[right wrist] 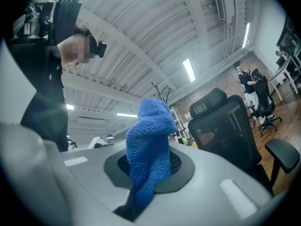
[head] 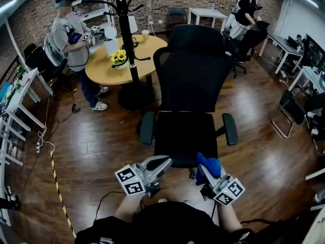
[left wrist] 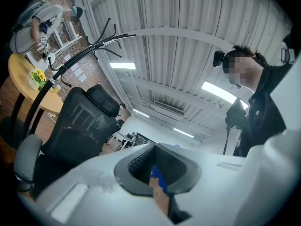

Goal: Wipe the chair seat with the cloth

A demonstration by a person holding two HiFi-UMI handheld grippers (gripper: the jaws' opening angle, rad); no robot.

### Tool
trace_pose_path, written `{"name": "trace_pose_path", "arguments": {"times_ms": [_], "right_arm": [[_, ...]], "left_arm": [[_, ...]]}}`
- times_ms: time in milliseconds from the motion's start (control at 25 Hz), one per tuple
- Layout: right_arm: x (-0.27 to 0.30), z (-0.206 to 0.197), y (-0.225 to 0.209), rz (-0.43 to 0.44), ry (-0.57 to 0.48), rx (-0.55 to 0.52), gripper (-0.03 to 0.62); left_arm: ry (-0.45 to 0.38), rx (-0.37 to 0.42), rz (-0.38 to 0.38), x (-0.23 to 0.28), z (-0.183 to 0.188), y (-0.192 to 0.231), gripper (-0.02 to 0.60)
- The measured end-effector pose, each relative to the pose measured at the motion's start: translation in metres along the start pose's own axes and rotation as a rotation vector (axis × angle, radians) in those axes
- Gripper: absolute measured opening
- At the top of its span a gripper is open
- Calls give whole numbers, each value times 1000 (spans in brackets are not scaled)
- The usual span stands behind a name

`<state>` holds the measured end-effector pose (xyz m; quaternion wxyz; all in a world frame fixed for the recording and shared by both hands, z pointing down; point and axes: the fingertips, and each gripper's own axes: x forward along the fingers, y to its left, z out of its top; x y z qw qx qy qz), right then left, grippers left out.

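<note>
**Blue cloth held at front edge of office chair**

Nearest me, my 2 grippers sit side by side just ahead of my body. The fingers of the right gripper are clamped on a blue cloth, which bunches up above them and hangs out below. The fingers of the left gripper are drawn close together with only a thin slit between them, and they grip nothing.

Both grippers point at the front edge of the black chair seat. The cloth overlaps that edge in the head view, but I cannot tell whether it touches.

Beyond the seat rises the mesh backrest. Farther off, on the wood floor, a round tabletop carries yellow flowers. A black coat stand is beside it and a person stands at its far side.
</note>
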<state>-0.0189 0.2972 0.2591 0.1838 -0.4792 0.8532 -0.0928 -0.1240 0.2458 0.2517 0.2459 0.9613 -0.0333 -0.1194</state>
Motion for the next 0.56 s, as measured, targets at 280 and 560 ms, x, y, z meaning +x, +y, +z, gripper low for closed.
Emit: {"name": "trace_pose_path", "arguments": {"times_ms": [280,560], "right_arm": [[-11,11,3,40,-12,-9,35],[-16,14,7,67,-11,-7,35]], "left_arm": [[0,10,-8,15,-7,-16,2],[-1,7,10,15,-11,-24,2]]}}
